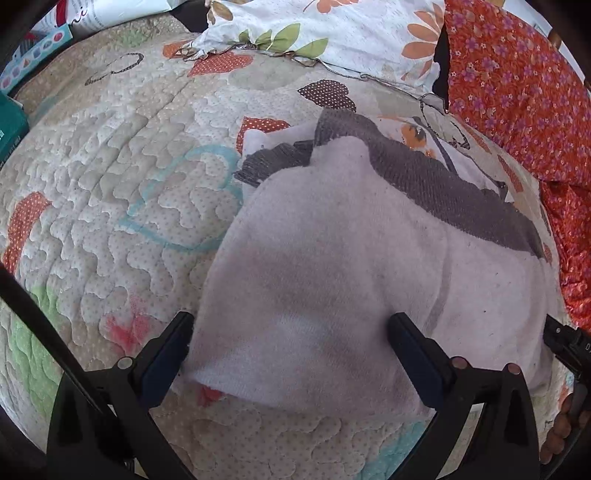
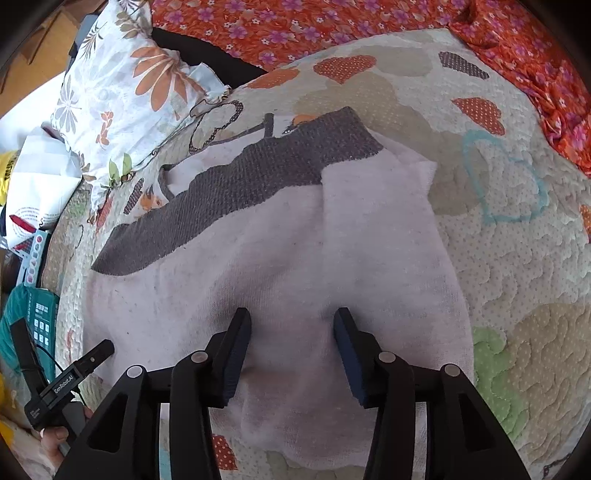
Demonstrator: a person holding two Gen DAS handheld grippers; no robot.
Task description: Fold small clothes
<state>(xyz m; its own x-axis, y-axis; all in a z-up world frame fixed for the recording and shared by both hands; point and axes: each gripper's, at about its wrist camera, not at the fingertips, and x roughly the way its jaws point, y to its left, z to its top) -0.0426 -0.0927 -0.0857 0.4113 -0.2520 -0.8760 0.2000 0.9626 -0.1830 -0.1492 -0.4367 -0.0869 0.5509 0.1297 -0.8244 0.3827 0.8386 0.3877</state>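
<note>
A small pale pink garment [image 1: 332,258] with a grey knit waistband [image 1: 424,177] lies partly folded on a quilted bedspread [image 1: 110,184]. My left gripper [image 1: 291,332] is open, its jaws wide apart over the garment's near corner, holding nothing. In the right wrist view the same garment [image 2: 277,258] lies with its grey band [image 2: 240,184] at the far side. My right gripper [image 2: 291,325] is open just above the garment's middle, empty. The other gripper's tip [image 2: 96,356] shows at the garment's left edge.
A floral pillow [image 1: 332,33] and an orange flowered cloth [image 1: 517,92] lie at the bed's far side. A teal box [image 2: 33,321] and papers [image 2: 37,184] lie at the bed's left edge in the right wrist view.
</note>
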